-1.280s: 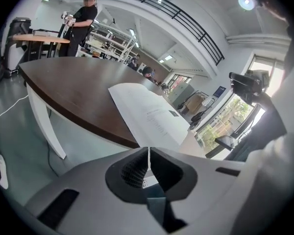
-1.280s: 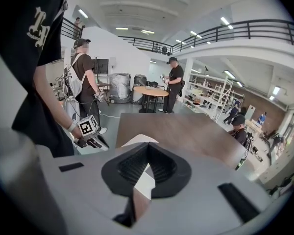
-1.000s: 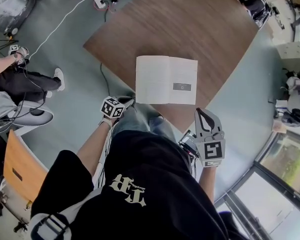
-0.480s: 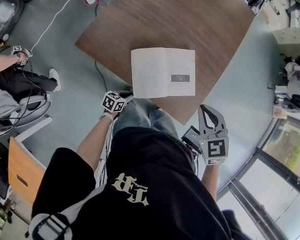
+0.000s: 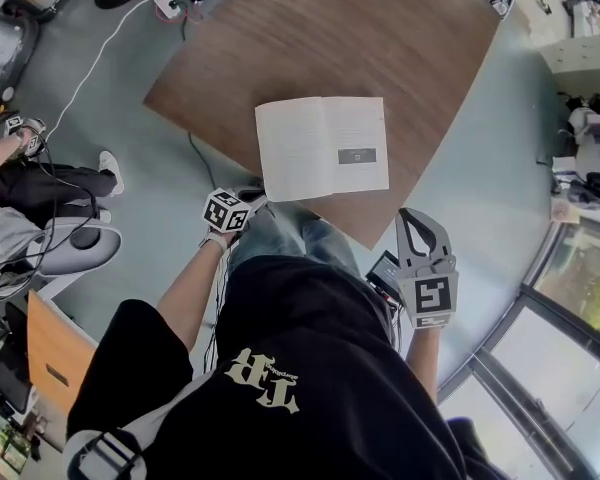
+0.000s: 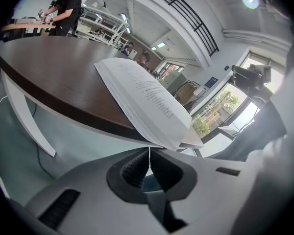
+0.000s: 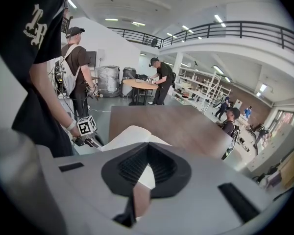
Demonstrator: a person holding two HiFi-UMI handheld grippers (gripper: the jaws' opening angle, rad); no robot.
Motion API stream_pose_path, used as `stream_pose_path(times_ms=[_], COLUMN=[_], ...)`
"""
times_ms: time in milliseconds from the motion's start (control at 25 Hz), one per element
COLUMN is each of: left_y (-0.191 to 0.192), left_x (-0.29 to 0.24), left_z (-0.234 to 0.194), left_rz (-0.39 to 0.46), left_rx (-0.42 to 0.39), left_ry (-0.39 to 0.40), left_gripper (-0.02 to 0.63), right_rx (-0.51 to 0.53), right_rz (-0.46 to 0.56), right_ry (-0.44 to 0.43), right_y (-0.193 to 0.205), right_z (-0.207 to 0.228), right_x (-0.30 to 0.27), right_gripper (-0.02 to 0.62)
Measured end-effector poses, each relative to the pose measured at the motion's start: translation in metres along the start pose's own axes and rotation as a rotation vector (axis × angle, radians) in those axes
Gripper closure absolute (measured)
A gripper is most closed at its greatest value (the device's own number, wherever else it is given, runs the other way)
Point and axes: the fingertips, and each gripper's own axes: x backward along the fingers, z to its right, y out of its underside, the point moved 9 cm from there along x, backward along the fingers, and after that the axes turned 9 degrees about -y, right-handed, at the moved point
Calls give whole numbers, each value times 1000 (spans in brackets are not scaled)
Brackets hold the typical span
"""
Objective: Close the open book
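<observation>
White book [image 5: 321, 148] lies open, pages up, on the brown wood surface [image 5: 380, 38], right at its near edge. Left gripper [image 5: 252, 200] is off the surface, just beside the book's near-left corner, with its jaws clenched on nothing. Right gripper [image 5: 413, 218] hangs past the surface's near corner, apart from the book, jaws also clenched and empty.

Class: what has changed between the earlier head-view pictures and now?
Nothing grasped or released. The view swung slightly, sliding book and table leftward in frame. Book stays open, untouched; left gripper and right gripper, shut and empty, stay short of it.
</observation>
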Motion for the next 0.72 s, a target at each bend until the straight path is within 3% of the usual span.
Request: stream_pose_path(times_ms=[720], left_y=[-21], left_x=[21], left_z=[29], left_rz=[103], left_rx=[-60], left_ry=[56], left_gripper=[600], right_rx=[-9], right_rz=[5], right_ry=[-17], right_y=[6], right_z=[4], right_x=[-8], right_gripper=[609])
